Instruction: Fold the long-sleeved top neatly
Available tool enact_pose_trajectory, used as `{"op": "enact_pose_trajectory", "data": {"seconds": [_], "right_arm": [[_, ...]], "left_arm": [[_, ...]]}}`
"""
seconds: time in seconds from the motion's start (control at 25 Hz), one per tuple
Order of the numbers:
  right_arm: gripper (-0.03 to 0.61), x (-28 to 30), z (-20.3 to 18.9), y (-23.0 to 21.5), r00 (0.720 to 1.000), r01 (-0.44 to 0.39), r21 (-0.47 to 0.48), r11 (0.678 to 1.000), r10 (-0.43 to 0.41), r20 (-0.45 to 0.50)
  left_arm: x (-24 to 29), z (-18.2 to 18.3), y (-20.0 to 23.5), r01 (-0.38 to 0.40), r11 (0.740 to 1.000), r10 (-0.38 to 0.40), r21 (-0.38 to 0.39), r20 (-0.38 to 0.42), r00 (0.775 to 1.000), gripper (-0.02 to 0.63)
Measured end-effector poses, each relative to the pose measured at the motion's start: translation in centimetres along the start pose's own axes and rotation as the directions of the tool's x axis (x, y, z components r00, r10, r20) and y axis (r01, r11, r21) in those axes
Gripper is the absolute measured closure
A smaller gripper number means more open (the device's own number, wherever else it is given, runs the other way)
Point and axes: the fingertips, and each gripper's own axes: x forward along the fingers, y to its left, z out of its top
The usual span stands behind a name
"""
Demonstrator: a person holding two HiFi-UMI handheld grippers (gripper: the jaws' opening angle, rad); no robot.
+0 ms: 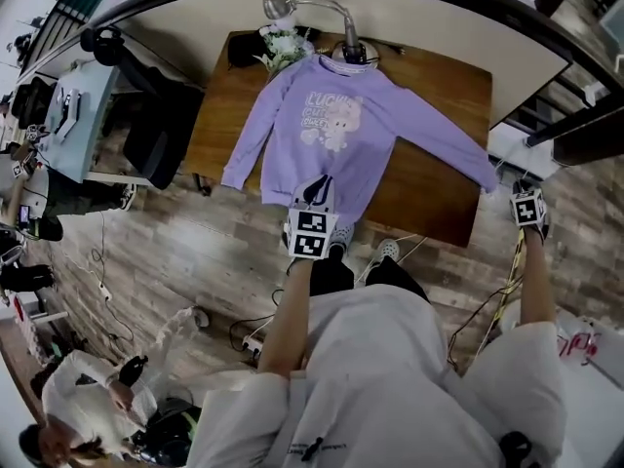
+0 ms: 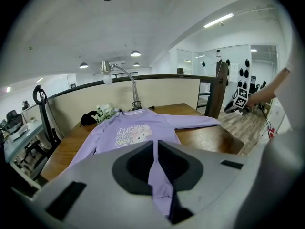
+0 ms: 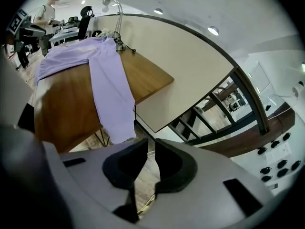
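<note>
Lilac long-sleeved cotton top with a cartoon print on the chest (image 1: 331, 130): laid flat, front up, on the brown wooden table (image 1: 439, 76), collar at the far side, hem at the near edge. Both sleeves are spread outward. The sleeve on the right-hand side (image 3: 112, 94) is seen running to the table's corner, with its cuff (image 3: 121, 135) hanging over the edge.

Left gripper (image 2: 155, 144): jaws pressed together on a fold of the hem (image 2: 159, 185), lilac cloth pinched between the pads and trailing out below them.

Right gripper (image 3: 151, 142): jaws a little parted, nothing between them (only floor shows through the gap). It is held off the table's corner, near the hanging cuff but not touching it.

Handling, as judged:
- The fabric is taken to be soft, light and limp. No shape will be kept once it is lifted, and whatever is unsupported will sag.
- Some drag on the bare wood is to be expected, so a pull from one point is likely to skew the body or bunch it.
- Nothing fragile and little that is slippery, and a modest pinch should be enough.
- Best holds are judged to be the thicker banded edges: cuff, hem corners, shoulder seam.
- The overhanging cuff is the easiest bite, since both its faces can be reached without scraping the table.
</note>
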Motion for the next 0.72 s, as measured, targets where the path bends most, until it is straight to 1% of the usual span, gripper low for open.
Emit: {"op": "enact_pose_trajectory", "data": {"seconds": [0.12, 0.28, 0.4, 0.56, 0.64, 0.72], "right_arm": [[0.525, -0.6, -0.6, -0.2, 1.000, 0.007, 0.019, 1.000, -0.007, 0.010], [0.525, -1.8, 2.0, 1.3, 0.995, -0.012, 0.023, 1.000, 0.010, 0.103], [0.522, -3.0, 5.1, 3.9, 0.985, -0.029, -0.012, 0.999, 0.031, 0.171], [0.518, -4.8, 10.9, 8.3, 0.962, -0.050, -0.087, 0.995, 0.071, 0.264], [0.517, -5.8, 13.6, 10.8, 0.949, -0.063, -0.078, 0.995, 0.084, 0.304], [0.517, -6.8, 15.8, 14.3, 0.936, -0.091, -0.030, 0.995, 0.096, 0.338]], "left_arm": [[-0.7, -1.0, 1.0, -0.029, 0.999, 0.028, -0.018, -0.010, 1.000, 0.574], [-1.6, -2.3, 3.3, -0.081, 0.996, 0.080, -0.031, -0.017, 0.997, 0.574], [-2.4, -2.9, 5.1, -0.101, 0.994, 0.100, -0.039, -0.023, 0.995, 0.574], [-2.4, -3.7, 8.9, -0.128, 0.991, 0.127, -0.043, -0.029, 0.992, 0.574], [-2.3, -4.0, 10.8, -0.132, 0.990, 0.130, -0.048, -0.029, 0.991, 0.574], [-2.0, -4.5, 12.8, -0.121, 0.992, 0.119, -0.042, -0.040, 0.992, 0.574]]}}
